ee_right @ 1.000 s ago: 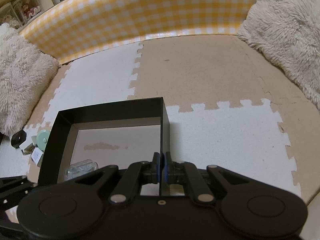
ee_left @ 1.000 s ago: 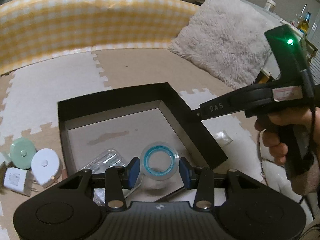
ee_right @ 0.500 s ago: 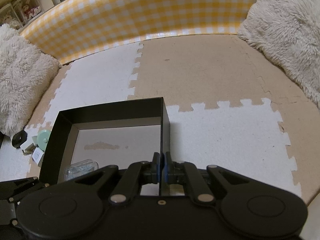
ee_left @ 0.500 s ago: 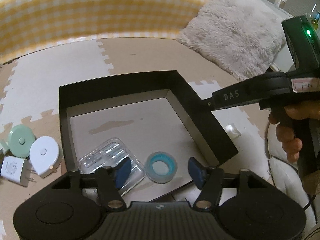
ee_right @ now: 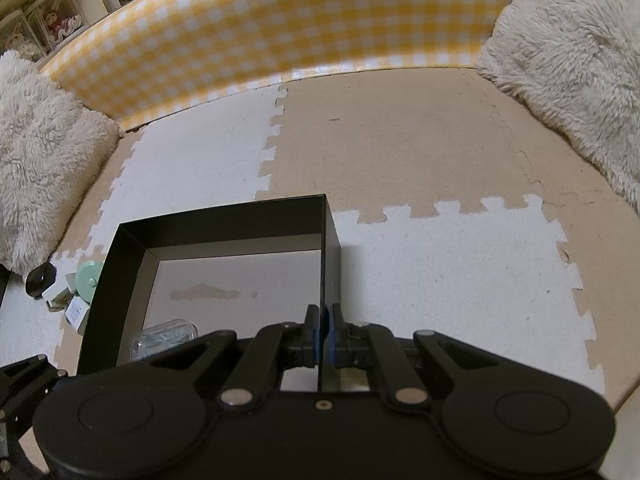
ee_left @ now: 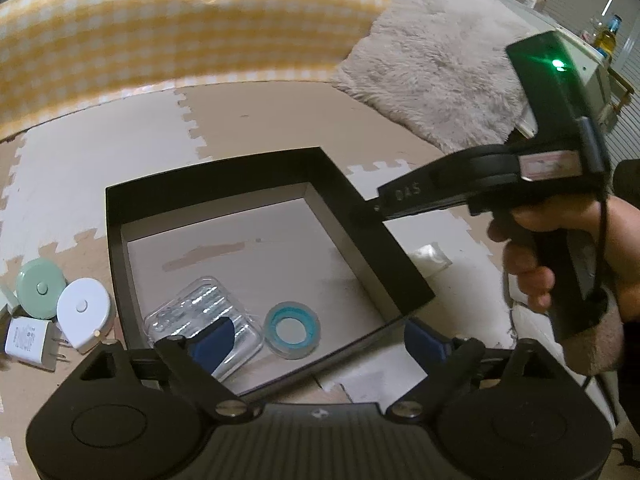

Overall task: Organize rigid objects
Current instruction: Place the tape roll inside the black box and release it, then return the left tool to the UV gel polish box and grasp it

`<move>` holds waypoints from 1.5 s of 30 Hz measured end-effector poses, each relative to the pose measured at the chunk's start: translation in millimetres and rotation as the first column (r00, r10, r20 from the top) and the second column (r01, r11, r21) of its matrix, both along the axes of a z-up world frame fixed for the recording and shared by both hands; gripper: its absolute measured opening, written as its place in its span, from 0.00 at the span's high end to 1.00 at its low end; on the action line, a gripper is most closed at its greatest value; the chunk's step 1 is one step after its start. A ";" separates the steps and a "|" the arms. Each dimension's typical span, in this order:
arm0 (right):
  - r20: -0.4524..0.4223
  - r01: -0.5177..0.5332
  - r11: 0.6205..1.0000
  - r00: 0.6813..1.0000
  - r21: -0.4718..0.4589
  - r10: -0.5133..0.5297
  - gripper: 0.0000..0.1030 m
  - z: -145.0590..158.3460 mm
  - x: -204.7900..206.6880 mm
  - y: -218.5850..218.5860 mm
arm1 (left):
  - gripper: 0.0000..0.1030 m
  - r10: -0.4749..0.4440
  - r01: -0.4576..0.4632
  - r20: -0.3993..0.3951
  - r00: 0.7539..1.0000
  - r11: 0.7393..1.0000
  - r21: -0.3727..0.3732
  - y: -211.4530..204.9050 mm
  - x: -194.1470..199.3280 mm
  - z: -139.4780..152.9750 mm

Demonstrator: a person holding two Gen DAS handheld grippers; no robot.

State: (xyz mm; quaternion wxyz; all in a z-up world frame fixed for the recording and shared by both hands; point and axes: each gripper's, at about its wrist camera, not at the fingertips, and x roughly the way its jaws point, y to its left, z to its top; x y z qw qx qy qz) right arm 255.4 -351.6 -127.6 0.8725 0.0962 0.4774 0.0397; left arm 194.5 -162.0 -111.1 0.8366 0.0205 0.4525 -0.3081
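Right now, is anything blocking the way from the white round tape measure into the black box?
Only the box's own left wall stands between the white tape measure and the inside, so it has to go up and over. Nothing else visible blocks it.

Black hand-held gripper (ee_left: pixel 316 340), blue pads, silver screws, second unit (ee_left: pixel 552 184) (green light lit), "DAS" lettering, black cable

A box (ee_left: pixel 352 216) sits on the floor mat (ee_left: pixel 260 120). Inside it, near the front, a roll of tape (ee_left: pixel 293 329) lies just right of a plastic case (ee_left: pixel 200 312). Left of the box, on the mat, two tape measures (ee_left: pixel 82 312) lie side by side, with a plug adapter (ee_left: pixel 28 342) before them. A cushion (ee_left: pixel 432 56) lies behind the box to the right.
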 end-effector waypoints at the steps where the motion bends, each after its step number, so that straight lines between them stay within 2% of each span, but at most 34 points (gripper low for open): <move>1: 0.000 0.000 1.000 1.000 0.000 0.000 0.95 -0.1 0.0 -0.1 | 0.08 -0.004 0.004 0.005 1.000 1.000 0.000 -0.1 -1.9 1.9; 10: 0.000 0.000 1.000 1.000 0.000 0.000 0.95 -0.1 0.0 -0.3 | 0.00 -0.005 0.006 0.056 0.998 1.000 -0.019 5.6 -16.9 24.4; 17: 0.000 0.000 1.000 1.000 0.001 0.000 0.95 -0.3 0.0 -0.3 | 0.00 0.043 -0.040 0.131 0.990 0.999 -0.023 18.9 -25.0 46.0; 25: 0.001 0.000 1.000 1.000 0.003 0.000 0.95 0.1 0.0 -0.2 | 0.00 0.119 -0.109 0.222 0.968 0.992 -0.060 49.9 -26.4 71.8; 30: 0.001 0.001 1.000 1.000 0.003 -0.001 0.95 0.2 0.1 0.0 | 0.00 0.117 -0.104 0.252 0.961 0.992 -0.065 72.2 -19.8 79.9; 34: 0.001 0.001 1.000 1.000 0.005 -0.001 0.95 0.2 0.3 0.6 | 0.00 0.136 -0.142 0.314 0.940 0.990 -0.004 90.1 -16.2 80.1; 37: 0.001 0.001 1.000 1.000 0.008 -0.001 0.95 0.9 0.7 0.0 | 0.00 0.113 -0.143 0.330 0.937 0.987 0.069 101.5 -13.0 75.2; 41: 0.001 0.001 1.000 1.000 0.008 -0.001 0.95 1.1 0.6 0.0 | 0.00 0.090 -0.131 0.266 0.960 0.981 0.140 117.1 -3.2 63.8; 43: 0.001 0.001 1.000 1.000 0.008 -0.001 0.95 1.4 0.9 0.8 | 0.00 0.054 -0.092 0.214 0.975 0.981 0.170 121.1 2.8 55.3; 45: 0.001 0.001 1.000 1.000 0.009 -0.001 0.95 1.0 0.6 -0.3 | 0.05 -0.007 -0.035 0.183 0.983 0.974 0.225 118.5 5.7 45.2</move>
